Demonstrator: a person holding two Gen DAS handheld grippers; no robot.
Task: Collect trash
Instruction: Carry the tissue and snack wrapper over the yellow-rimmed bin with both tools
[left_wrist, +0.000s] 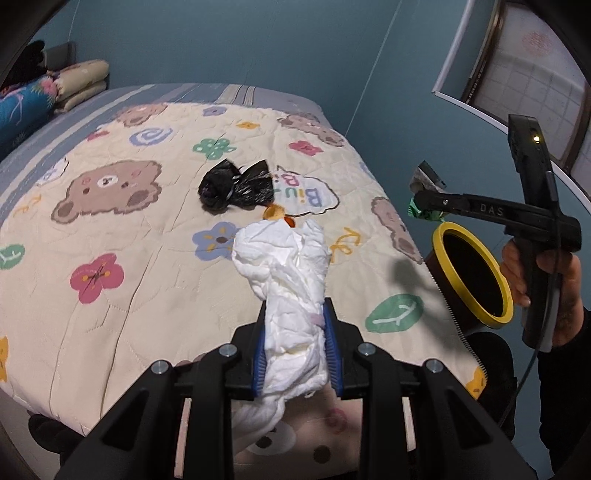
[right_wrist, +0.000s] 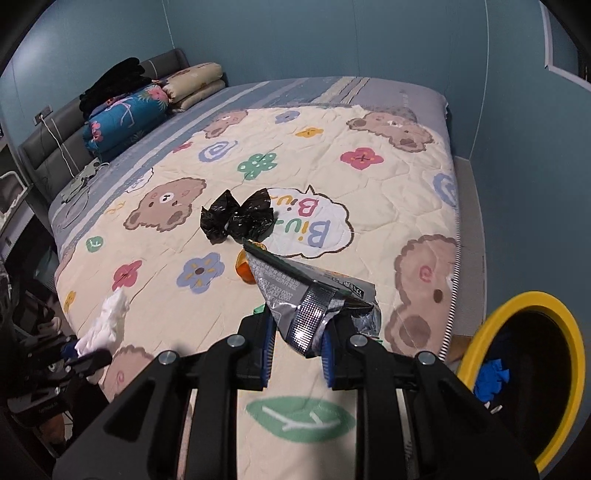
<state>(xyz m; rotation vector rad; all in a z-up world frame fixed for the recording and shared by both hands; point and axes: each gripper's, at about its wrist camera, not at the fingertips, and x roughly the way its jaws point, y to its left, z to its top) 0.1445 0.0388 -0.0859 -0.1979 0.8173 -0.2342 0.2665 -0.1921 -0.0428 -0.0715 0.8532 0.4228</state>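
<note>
My left gripper (left_wrist: 295, 308) is shut on a crumpled white tissue (left_wrist: 284, 266), held above the near edge of the bed. Over the bed's right corner, my right gripper (right_wrist: 301, 317) is shut on a torn silver snack wrapper (right_wrist: 295, 291). It also shows in the left wrist view as the right gripper (left_wrist: 419, 197) with the wrapper (left_wrist: 424, 176), above a yellow-rimmed bin (left_wrist: 448, 230). The bin (right_wrist: 517, 304) stands on the floor beside the bed and holds something blue. A knotted black plastic bag (right_wrist: 238, 218) and a small orange scrap (right_wrist: 244, 271) lie on the quilt.
The bear-and-flower quilt (right_wrist: 369, 206) covers most of the bed. Folded blankets and pillows (right_wrist: 125, 122) are stacked by the grey headboard (right_wrist: 48, 147) at the far left. A hand (left_wrist: 517, 273) grips the right tool. Blue walls close in behind and on the right.
</note>
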